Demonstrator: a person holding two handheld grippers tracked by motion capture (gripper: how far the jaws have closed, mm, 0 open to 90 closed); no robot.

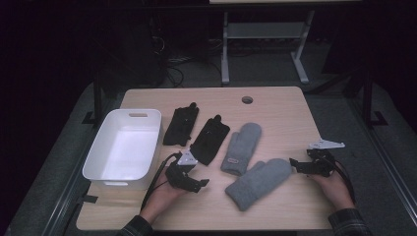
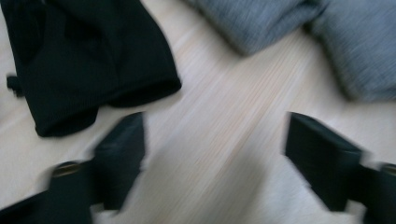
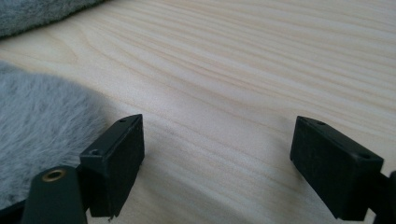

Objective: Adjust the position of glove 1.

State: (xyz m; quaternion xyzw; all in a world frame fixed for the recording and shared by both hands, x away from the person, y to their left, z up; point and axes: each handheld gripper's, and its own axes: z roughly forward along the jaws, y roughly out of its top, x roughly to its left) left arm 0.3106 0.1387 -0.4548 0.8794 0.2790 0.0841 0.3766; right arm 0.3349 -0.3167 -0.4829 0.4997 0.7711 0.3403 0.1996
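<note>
A lab or test room is showing here. A plain wooden table [image 1: 275, 98] is standing on grey carpet [image 1: 265, 69], with loose cables [image 1: 172, 69] lying behind and a metal-framed bench [image 1: 265, 34] sitting in the dark.

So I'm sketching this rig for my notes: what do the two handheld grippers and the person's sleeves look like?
Both are black. The left gripper carries a grey three-cornered plate on top and trails a black cable. The right gripper has the same kind of plate and a dark cable. Up close, each ends in two blocky black jaws, with a brass-coloured fitting behind one. The sleeves look dark and checked.
</note>
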